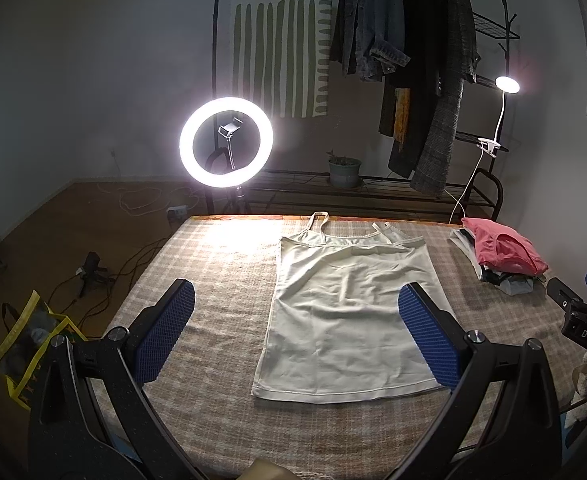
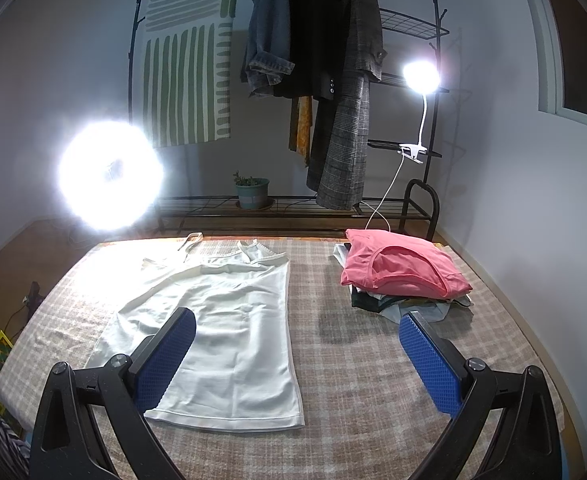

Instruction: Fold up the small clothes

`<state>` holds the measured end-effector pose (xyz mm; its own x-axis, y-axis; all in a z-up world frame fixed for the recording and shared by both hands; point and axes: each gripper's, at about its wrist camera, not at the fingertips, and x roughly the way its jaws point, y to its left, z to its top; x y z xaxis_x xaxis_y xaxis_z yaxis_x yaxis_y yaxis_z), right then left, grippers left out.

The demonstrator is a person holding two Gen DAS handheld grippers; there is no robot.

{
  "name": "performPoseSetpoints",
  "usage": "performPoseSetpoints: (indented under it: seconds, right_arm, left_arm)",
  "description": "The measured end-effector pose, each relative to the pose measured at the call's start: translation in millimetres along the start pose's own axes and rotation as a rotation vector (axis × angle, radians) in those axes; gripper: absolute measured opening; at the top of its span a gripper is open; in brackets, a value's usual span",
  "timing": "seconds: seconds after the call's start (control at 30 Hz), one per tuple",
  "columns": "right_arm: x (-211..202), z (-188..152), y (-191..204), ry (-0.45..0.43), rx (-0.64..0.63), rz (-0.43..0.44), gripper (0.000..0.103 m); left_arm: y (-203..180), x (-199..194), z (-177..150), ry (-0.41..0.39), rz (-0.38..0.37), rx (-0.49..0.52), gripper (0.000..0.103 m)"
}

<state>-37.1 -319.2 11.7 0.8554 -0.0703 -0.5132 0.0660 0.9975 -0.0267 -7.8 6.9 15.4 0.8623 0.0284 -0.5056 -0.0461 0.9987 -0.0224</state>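
White camisole (image 1: 345,304) laid flat, unfolded, on middle of tabletop (image 1: 221,276), straps at far edge. Folded pile (image 2: 401,276) with pink garment on top seen at right; some items judged done. Left gripper (image 1: 297,300) and right gripper (image 2: 297,328) spread wide, nothing grasped. First fold not yet made.

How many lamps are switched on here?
2. A ring light stands past the table's far left edge, and a small clip lamp is clamped to the clothes rack at right. Others may be out of view.
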Motion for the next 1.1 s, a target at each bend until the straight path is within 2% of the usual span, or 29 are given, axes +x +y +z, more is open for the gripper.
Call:
performPoseSetpoints:
  seconds: [1.1]
  right_arm:
    - [5.0,-0.2,4.1,0.006,-0.002,0.006,0.102]
  left_arm:
    - [-1.2,-2.4,0.9,0.002,0.000,-0.004,0.103]
